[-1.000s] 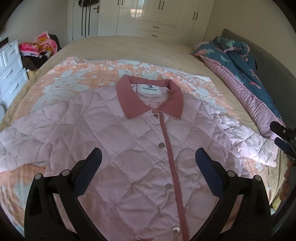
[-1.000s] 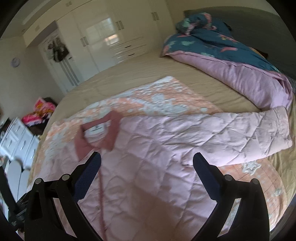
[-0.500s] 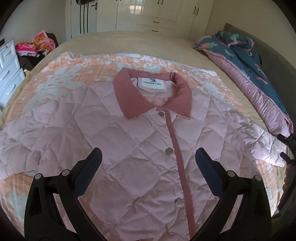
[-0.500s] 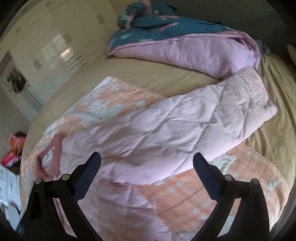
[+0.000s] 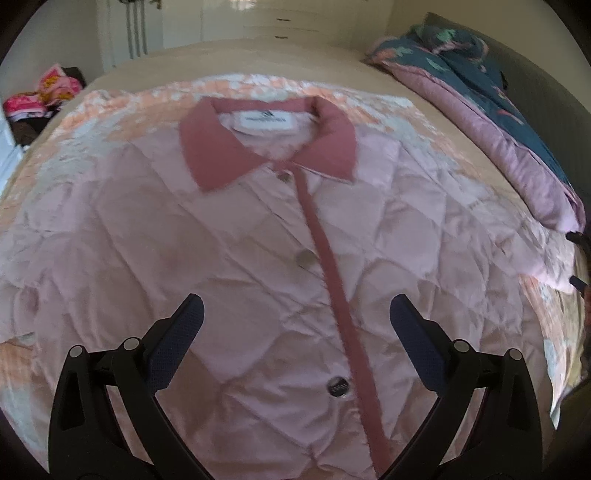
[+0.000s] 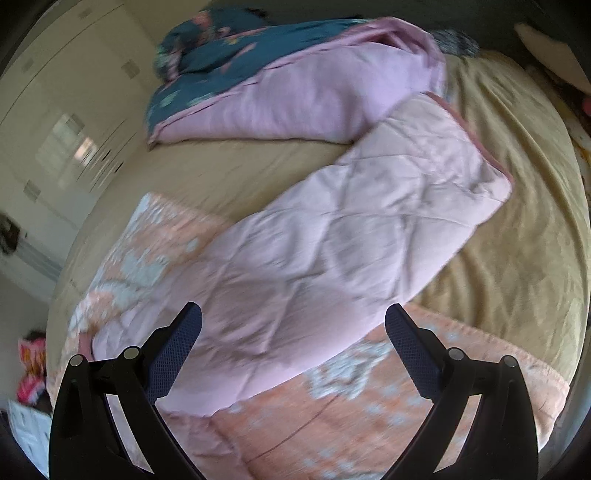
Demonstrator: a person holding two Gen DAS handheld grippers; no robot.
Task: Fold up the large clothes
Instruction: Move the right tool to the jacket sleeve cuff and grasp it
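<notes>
A pale pink quilted jacket (image 5: 229, 236) lies flat and face up on the bed, buttoned, with a darker pink collar (image 5: 266, 147) at the far end and a dark pink placket down the middle. My left gripper (image 5: 295, 317) is open and empty above the jacket's chest. In the right wrist view the jacket's sleeve (image 6: 351, 236) stretches out towards the upper right, its cuff near the duvet. My right gripper (image 6: 293, 325) is open and empty above the sleeve's lower part. The right gripper's fingertips (image 5: 578, 258) show at the left view's right edge.
An orange and white patterned blanket (image 6: 332, 417) lies under the jacket on the beige bed sheet (image 6: 517, 266). A bunched teal and lilac duvet (image 6: 295, 85) lies along the bed's side. White wardrobes (image 5: 229, 18) stand beyond the bed. A clothes pile (image 5: 40, 96) sits at the far left.
My left gripper has moved forward and lower over the jacket's chest. My right gripper has swung right, from the collar area to the outstretched sleeve. Both stay open.
</notes>
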